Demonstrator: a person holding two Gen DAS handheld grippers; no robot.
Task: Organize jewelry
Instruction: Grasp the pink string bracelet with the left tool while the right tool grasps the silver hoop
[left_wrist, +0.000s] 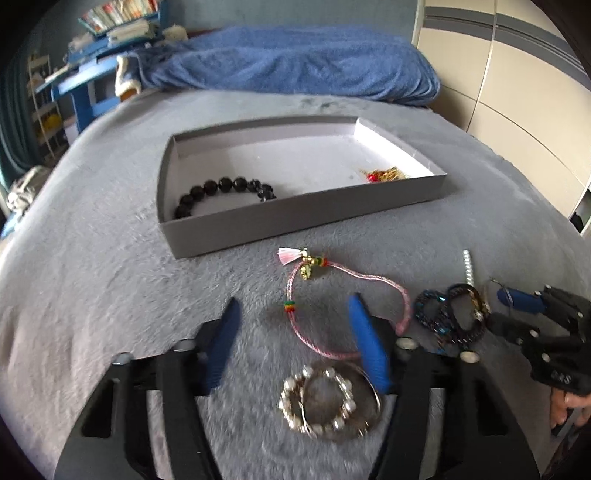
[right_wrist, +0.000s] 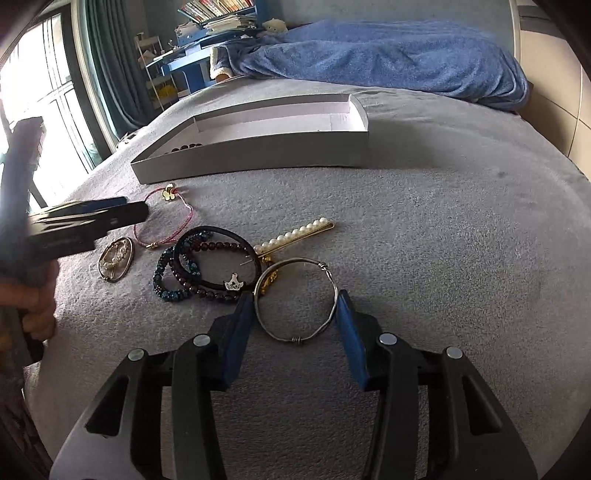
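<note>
Your right hand-held gripper straddles the silver wire bangle on the bed, its pads at the rim but not clearly clamping; it may spring out. Your left hand-held gripper, released, could snag the pink cord bracelet beside the pearl ring.

The bed cover is grey plush cloth, short-piled and matt; the blue blanket behind it looks like looped terry; the shallow box is matt grey card, paler and smooth inside; the black bead bracelet in it is glossy; the pink cord bracelet is woven thread with a soft tassel; the silver bangle is dull wire-wrapped metal; the pearl clip pairs lustrous beads with gold-toned metal; the ring of pale beads is blurred, perhaps metal-backed; gripper fingers carry matt blue pads on black plastic.
</note>
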